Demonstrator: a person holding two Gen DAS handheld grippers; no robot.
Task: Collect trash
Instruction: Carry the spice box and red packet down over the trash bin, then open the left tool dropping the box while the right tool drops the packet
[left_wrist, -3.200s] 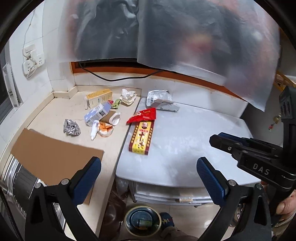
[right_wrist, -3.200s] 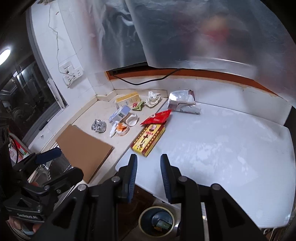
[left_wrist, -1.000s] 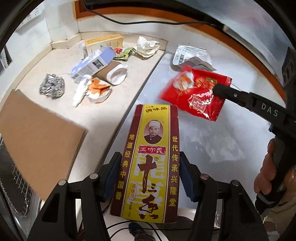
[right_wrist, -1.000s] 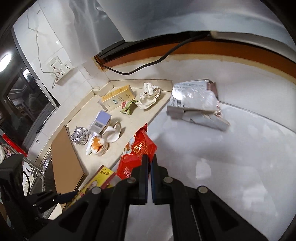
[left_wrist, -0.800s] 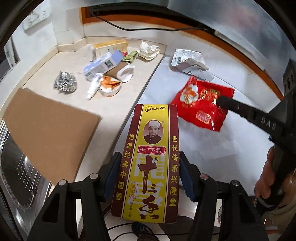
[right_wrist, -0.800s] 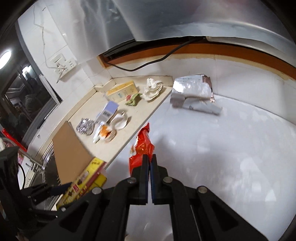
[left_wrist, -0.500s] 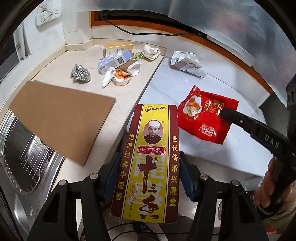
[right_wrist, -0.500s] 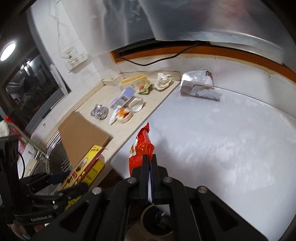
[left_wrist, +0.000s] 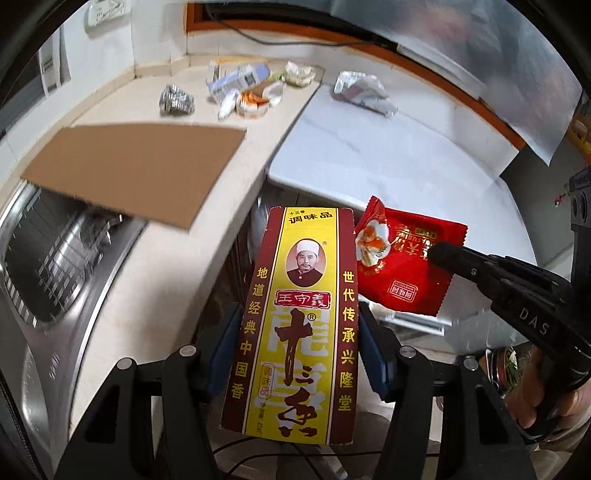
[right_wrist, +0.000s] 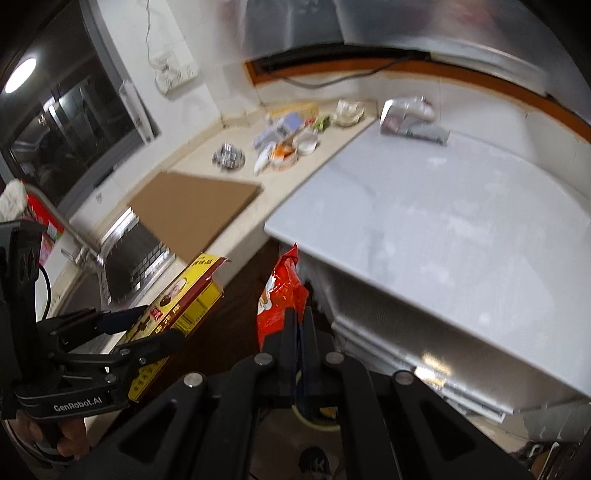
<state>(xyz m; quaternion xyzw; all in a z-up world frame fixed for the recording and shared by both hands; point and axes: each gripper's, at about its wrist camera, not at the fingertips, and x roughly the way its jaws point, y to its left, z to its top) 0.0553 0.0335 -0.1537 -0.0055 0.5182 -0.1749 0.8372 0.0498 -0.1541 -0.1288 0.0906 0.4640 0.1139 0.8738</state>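
Left tongs (left_wrist: 295, 354) clamp the yellow spice box (left_wrist: 295, 325) across its width; right tongs (right_wrist: 298, 325) pinch the red snack packet (right_wrist: 282, 295) by one edge. Both items, on the desk (right_wrist: 461, 236) a few seconds ago, now hang clear of its front edge — pulled back over the floor gap. A round bin (right_wrist: 317, 421) shows just below the right tongs; drop likely next. Left behind: foil ball (left_wrist: 176, 101), crumpled wrappers (left_wrist: 251, 98), silver bag (left_wrist: 364, 92), cardboard sheet (left_wrist: 136, 166) — more trips needed.
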